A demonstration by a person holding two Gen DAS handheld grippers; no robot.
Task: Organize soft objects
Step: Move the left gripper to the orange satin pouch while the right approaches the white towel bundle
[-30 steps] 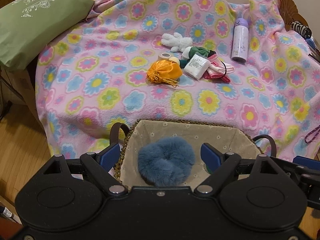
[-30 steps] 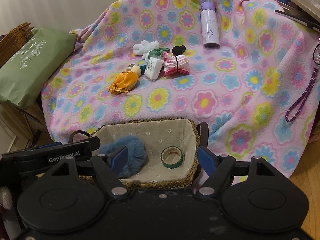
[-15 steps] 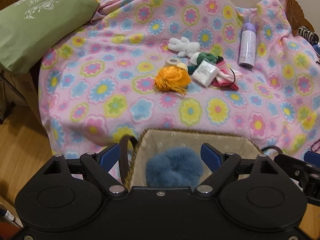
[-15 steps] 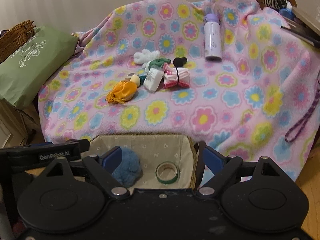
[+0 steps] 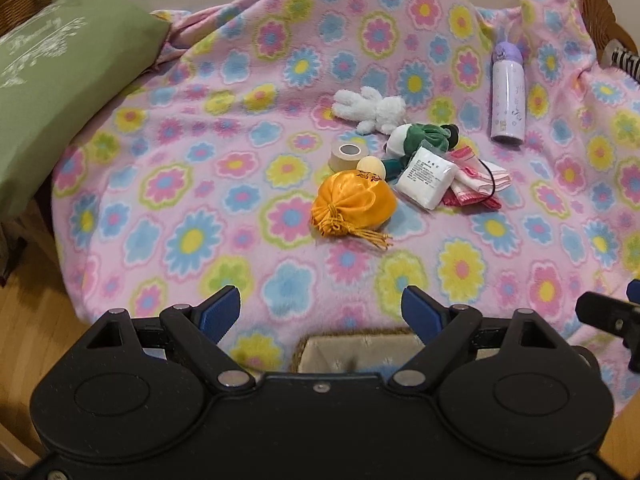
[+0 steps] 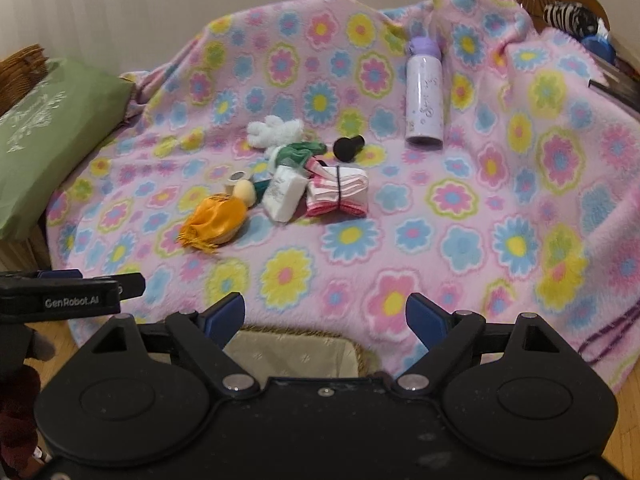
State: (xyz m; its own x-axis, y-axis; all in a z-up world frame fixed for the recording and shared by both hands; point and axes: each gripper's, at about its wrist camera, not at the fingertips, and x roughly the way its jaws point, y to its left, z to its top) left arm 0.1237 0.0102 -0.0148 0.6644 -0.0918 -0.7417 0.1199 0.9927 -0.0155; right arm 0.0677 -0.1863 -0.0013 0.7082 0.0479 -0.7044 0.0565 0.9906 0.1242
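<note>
Both the left gripper and right gripper gape empty; at 12 o'clock, the shiny orange satin drawstring pouch looks light, squashy, slippery, best pinched at its gathered neck.

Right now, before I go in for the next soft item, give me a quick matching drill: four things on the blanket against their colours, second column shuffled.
Things:
1. drawstring pouch
2. plush toy
3. bottle
4. folded cloth bundle

Colours:
A. pale purple with a purple cap
B. pink and white stripes
C. orange
D. white

Pairs: 1-C, 2-D, 3-A, 4-B
</note>
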